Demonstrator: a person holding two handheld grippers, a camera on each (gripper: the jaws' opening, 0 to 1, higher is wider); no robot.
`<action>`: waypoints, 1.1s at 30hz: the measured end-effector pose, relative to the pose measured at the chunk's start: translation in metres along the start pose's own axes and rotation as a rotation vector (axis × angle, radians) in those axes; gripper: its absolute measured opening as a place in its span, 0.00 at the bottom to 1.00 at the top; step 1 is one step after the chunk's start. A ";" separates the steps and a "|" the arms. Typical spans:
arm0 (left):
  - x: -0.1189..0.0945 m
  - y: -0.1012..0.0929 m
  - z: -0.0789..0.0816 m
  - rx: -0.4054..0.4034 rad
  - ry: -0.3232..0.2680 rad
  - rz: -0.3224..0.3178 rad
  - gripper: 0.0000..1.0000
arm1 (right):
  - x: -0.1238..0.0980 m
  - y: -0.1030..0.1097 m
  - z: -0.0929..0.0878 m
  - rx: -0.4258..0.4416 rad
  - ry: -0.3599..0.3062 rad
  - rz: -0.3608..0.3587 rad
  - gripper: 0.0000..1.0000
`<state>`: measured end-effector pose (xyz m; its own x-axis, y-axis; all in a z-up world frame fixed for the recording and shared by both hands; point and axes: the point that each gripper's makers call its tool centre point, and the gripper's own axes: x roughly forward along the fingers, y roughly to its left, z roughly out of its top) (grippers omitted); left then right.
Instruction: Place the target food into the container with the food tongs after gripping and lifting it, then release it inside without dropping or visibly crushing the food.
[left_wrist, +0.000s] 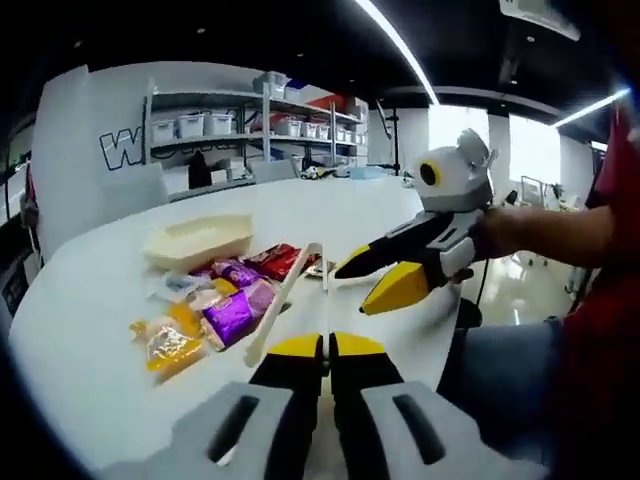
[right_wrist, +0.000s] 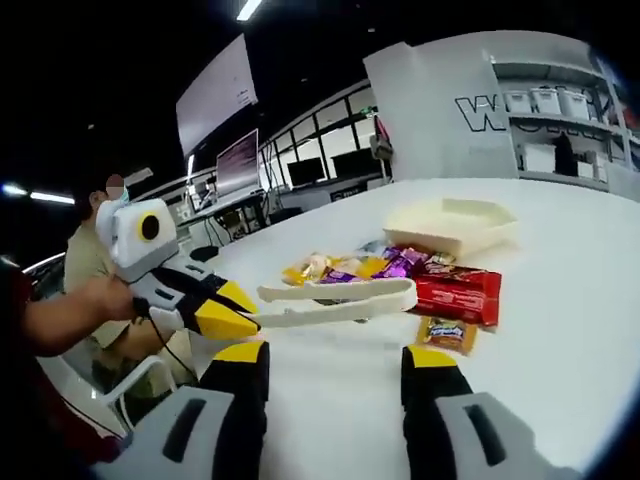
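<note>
our left gripper (left_wrist: 326, 345) sat at the bottom centre of the left gripper view, jaws clenched on the food tongs (left_wrist: 285, 300). in the right gripper view our right gripper (right_wrist: 335, 360) stood with jaws released, holding nothing. snack packets (right_wrist: 400, 275) lay mid-frame beside the cream container (right_wrist: 450, 225), with bare white table (right_wrist: 560, 330) stretching to the right edge.

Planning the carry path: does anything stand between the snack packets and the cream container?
Nothing visible does. The container sits open right behind the snack packets. The tongs lie on the packets' other side, away from that path.
</note>
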<state>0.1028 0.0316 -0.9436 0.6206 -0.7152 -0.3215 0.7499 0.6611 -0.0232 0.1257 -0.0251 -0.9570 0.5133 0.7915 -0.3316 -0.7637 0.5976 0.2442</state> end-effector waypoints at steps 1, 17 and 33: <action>-0.001 -0.002 0.004 -0.015 -0.023 -0.012 0.01 | -0.001 0.000 0.002 0.006 -0.007 0.003 0.50; -0.007 -0.026 0.032 -0.141 -0.180 -0.170 0.01 | -0.014 0.020 0.043 0.129 -0.187 0.154 0.57; -0.009 -0.052 0.043 -0.183 -0.225 -0.324 0.01 | -0.021 0.049 0.051 -0.046 -0.221 0.272 0.40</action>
<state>0.0680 -0.0066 -0.8989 0.4091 -0.9107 -0.0563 0.8740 0.4088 -0.2628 0.0972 -0.0054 -0.8916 0.3569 0.9326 -0.0535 -0.8985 0.3584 0.2534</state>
